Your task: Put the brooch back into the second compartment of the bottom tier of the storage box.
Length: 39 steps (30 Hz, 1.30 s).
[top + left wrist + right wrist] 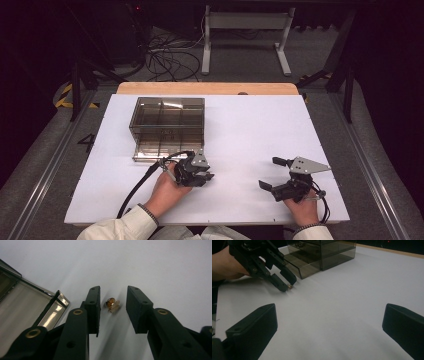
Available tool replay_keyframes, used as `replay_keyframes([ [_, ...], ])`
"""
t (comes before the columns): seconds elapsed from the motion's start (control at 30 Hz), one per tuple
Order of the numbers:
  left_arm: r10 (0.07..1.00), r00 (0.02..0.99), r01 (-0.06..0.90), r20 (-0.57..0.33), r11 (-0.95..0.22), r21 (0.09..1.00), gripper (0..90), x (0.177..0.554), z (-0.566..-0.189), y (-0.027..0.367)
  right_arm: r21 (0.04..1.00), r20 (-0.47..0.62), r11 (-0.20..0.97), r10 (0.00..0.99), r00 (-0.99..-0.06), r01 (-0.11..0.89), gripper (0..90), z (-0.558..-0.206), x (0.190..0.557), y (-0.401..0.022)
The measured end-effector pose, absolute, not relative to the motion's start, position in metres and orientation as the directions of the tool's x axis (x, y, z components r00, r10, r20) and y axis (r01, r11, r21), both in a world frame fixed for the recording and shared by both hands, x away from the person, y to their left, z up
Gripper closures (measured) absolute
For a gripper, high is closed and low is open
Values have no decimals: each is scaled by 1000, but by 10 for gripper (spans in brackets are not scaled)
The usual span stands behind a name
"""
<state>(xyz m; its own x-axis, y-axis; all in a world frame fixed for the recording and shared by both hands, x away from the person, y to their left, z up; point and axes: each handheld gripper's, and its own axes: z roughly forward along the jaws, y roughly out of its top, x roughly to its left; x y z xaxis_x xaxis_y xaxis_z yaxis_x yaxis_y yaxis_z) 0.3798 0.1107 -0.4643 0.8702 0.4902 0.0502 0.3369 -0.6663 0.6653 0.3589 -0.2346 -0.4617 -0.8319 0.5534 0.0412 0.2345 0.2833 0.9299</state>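
A small gold-coloured metal piece [112, 304] lies on the white table [240, 130], just off the front corner of the smoked plastic drawer box [167, 127]; no writing is readable on either. The left gripper [113, 307] tilts down over it, jaws narrowed around the piece, pads not pressing it. The right gripper [273, 173] rests low well to the right, jaws spread wide, empty.

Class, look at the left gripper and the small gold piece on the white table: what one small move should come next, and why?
Probably close the left gripper the rest of the way. The small gold piece lies between its jaws on the white table, with gaps on both sides, so neither pad presses it yet. The smoked drawer box beside it has its lowest drawer open.
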Motion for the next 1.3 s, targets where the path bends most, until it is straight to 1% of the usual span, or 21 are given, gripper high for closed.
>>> replay_keyframes([
  [0.17, 488, 872, 341, 39, -662, 667, 704, 381, -465, 110, 930, 42, 283, 554, -832, 235, 5, -462, 359, -235],
  [0.3, 477, 877, 327, 51, -672, 665, 772, 380, -465, 109, 930, 41, 284, 554, -831, 235, 5, -462, 359, -235],
  [0.63, 474, 878, 317, 64, -677, 664, 775, 379, -464, 108, 930, 41, 284, 554, -831, 235, 5, -462, 359, -235],
  [0.77, 475, 875, 294, 91, -672, 680, 775, 376, -458, 111, 929, 41, 284, 556, -830, 236, 5, -462, 359, -235],
  [1.03, 474, 878, 286, 60, -621, 730, 775, 371, -445, 120, 929, 42, 283, 556, -830, 236, 5, -462, 359, -235],
  [1.3, 474, 879, 280, 51, -601, 749, 775, 369, -440, 123, 929, 42, 284, 555, -831, 236, 5, -462, 359, -235],
])
